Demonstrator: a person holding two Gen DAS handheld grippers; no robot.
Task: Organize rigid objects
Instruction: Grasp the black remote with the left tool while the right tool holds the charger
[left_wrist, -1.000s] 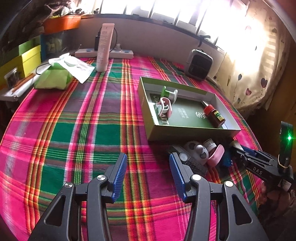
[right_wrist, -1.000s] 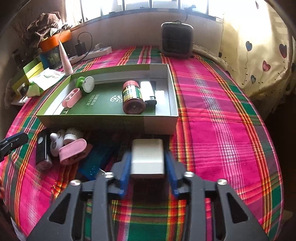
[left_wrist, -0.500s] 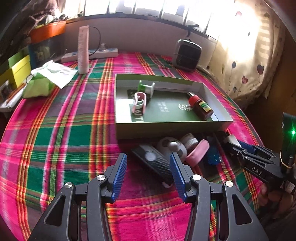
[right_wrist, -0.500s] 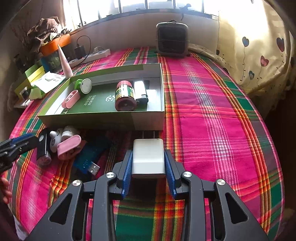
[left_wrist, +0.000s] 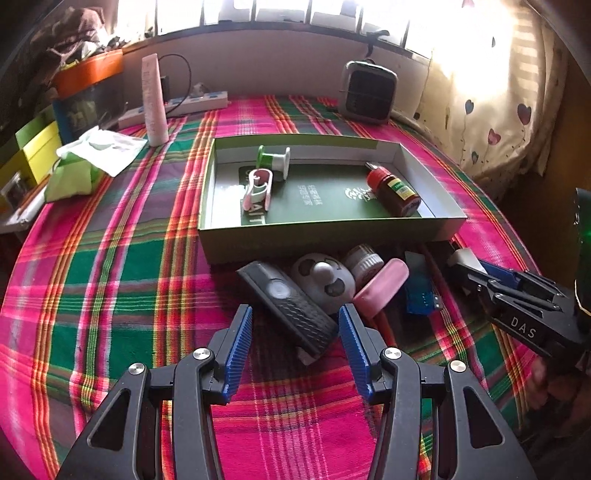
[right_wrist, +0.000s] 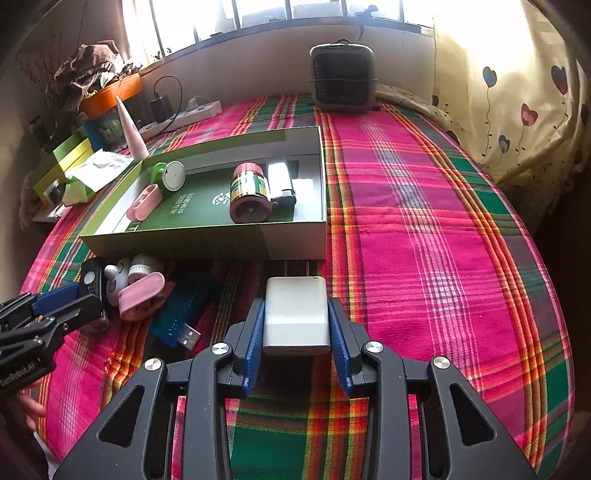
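Note:
My left gripper (left_wrist: 295, 310) stands open, its blue pads either side of the near end of a black ribbed device (left_wrist: 280, 291) without touching it. Beside the device lie a white round gadget (left_wrist: 325, 277), a small white-capped jar (left_wrist: 364, 258), a pink case (left_wrist: 380, 291) and a blue USB stick (left_wrist: 419, 295). Behind them is the green box (left_wrist: 325, 236), which holds a green spool (left_wrist: 273, 157), a pink clip (left_wrist: 256, 188) and a red-capped bottle (left_wrist: 393, 186). My right gripper (right_wrist: 295, 302) is shut on a white charger plug (right_wrist: 295, 317), just in front of the box's near wall (right_wrist: 203, 243).
A small grey heater (right_wrist: 341, 77) stands at the back. A power strip (left_wrist: 192, 103), a pink tube (left_wrist: 155, 103) and a green tissue pack (left_wrist: 70, 177) are at the back left. Bare plaid cloth (right_wrist: 424, 221) lies right of the box. A heart-print curtain (right_wrist: 517, 110) hangs on the right.
My left gripper has slid right toward the pile, and the black device now lies between its open fingers. The right gripper keeps the charger and has barely moved.

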